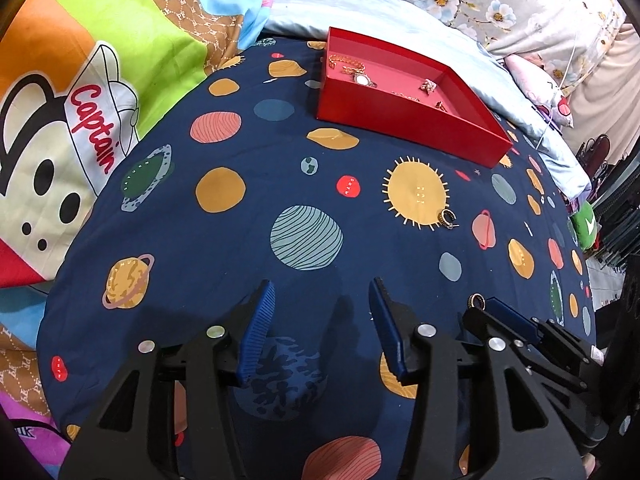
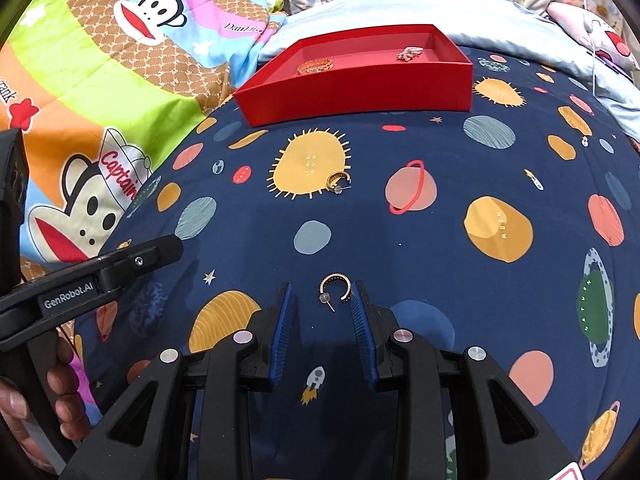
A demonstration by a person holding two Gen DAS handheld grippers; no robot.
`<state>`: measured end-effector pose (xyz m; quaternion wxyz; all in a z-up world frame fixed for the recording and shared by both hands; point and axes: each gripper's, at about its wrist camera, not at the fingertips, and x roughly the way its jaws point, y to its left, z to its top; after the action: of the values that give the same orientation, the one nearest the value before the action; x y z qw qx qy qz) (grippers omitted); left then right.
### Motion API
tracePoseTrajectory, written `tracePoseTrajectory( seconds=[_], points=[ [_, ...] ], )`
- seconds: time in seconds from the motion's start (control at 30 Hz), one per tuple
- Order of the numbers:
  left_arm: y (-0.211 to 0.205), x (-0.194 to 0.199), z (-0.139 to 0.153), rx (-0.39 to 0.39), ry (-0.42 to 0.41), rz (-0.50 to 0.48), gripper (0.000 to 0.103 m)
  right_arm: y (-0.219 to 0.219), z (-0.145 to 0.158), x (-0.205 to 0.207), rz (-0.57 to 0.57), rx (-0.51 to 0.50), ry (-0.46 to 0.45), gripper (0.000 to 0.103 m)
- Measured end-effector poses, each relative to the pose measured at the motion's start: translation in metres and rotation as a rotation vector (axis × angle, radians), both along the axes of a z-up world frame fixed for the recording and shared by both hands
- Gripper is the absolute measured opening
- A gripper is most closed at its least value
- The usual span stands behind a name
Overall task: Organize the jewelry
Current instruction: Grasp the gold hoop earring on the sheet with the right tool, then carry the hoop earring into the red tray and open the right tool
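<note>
1. The left wrist view alone shows a watch (image 1: 362, 79) inside the red tray (image 1: 404, 130); left gripper (image 1: 322, 286) gapes empty.
2. The right wrist view shows a hoop earring (image 2: 335, 289) lying between the parted fingers of the right gripper (image 2: 322, 292), ungripped; a second earring (image 2: 339, 181) lies nearer the tray.

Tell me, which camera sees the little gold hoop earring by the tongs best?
The right wrist view: the near hoop earring lies whole and close between the open right tongs. The left wrist view catches only a bit of it, peeking up behind the right tongs.
</note>
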<state>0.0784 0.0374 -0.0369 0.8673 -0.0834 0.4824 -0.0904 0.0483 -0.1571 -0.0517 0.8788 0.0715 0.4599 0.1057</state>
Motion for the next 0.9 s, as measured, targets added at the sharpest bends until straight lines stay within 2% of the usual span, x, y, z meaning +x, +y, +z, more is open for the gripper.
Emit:
tracePoseTrajectory(
  seconds=[0.17, 0.23, 0.57, 0.9],
  points=[
    [-0.002, 0.001, 0.000, 0.017, -0.007, -0.001, 0.047, 0.002, -0.001, 0.000, 0.002, -0.041, -0.018, 0.024],
    [-0.003, 0.002, 0.000, 0.011, -0.005, -0.004, 0.047, 0.003, -0.001, 0.001, -0.008, -0.070, -0.023, 0.015],
    [-0.015, -0.003, 0.001, 0.013, -0.005, -0.051, 0.048, -0.021, 0.009, -0.007, -0.053, -0.025, -0.028, 0.015],
    [-0.056, 0.012, -0.002, 0.021, -0.004, -0.107, 0.050, -0.056, 0.022, -0.008, -0.126, 0.007, -0.049, 0.015]
  ],
)
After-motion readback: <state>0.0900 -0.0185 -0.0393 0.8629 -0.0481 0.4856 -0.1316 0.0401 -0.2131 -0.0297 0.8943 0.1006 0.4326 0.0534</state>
